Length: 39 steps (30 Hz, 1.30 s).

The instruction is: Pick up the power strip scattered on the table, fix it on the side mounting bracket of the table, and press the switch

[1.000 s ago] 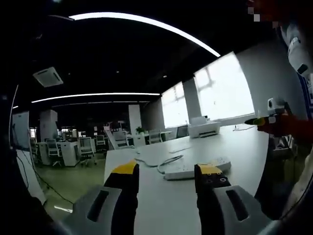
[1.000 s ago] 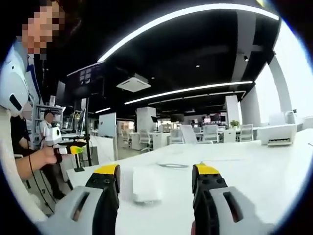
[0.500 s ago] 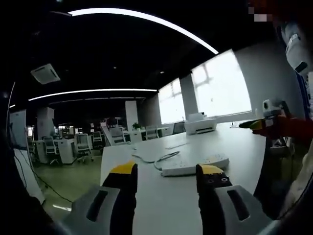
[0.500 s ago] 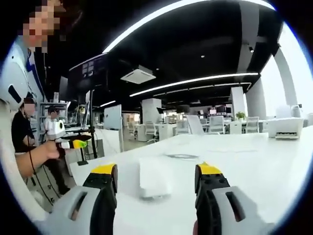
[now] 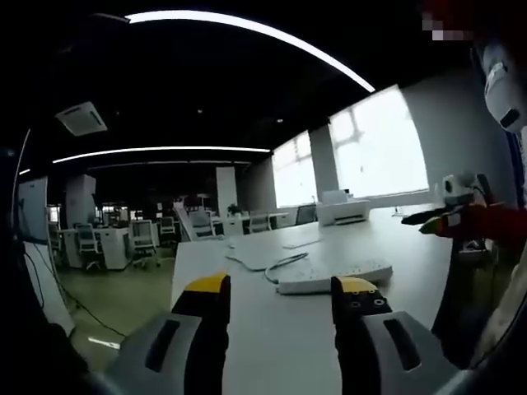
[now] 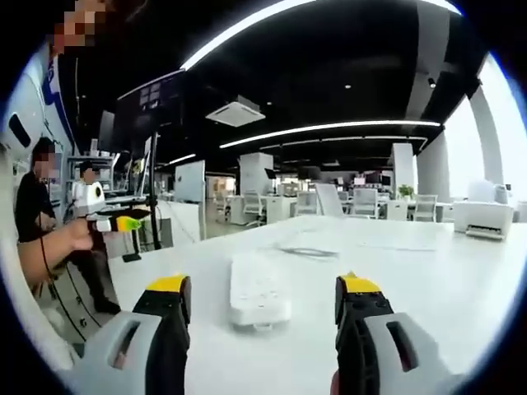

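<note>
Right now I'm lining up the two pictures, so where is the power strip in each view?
Left gripper view: the power strip lies on the table, just beyond the right jaw tip, cable trailing left.
Right gripper view: the power strip lies end-on, centred between the jaws, beyond their tips.
Shared landmark: the white printer at the table's far end.

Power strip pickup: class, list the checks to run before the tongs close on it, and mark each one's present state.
1. Power strip lying flat on the table: ok.
2. Right tongs open, with the strip lined up between them: ok.
3. Left tongs open: ok.
4. Cable free of snags: cannot tell.
5. Side mounting bracket located: cannot tell.
6. Switch position on the strip: cannot tell.
</note>
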Available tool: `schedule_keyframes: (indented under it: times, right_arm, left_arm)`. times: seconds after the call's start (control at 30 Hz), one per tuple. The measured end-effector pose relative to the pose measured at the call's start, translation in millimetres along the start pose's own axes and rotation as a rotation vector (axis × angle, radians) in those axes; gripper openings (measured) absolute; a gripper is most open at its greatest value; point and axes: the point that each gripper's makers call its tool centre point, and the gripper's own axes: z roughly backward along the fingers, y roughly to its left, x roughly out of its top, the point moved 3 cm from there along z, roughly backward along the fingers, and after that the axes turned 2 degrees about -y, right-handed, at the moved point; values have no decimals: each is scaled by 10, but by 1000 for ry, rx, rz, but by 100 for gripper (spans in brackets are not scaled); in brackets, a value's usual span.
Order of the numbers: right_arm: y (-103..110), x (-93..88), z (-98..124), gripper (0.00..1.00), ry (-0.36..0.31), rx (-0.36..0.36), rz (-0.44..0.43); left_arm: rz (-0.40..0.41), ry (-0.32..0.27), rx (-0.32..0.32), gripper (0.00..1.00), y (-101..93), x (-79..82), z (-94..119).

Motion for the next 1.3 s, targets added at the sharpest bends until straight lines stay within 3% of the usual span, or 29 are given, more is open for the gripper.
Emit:
schedule_keyframes:
  times: [0.37,0.87,1.07,1.3]
  right_arm:
    - [35,-88,-204,71,23,47,-7]
    - [-13,-275,-443,77,93,76,-11]
    - [-6,-276,-508,80,87,92,-45]
    - [-11,-342,-631,82,136,95,-2]
  left_arm:
    - [15,-13,38,54,104,20,28]
    - [26,-14,4,54,-37,-19,-54]
    - [18,-17,-1,54,-46,-13,-101]
    - [24,-31,-13,54,-70,4,-168]
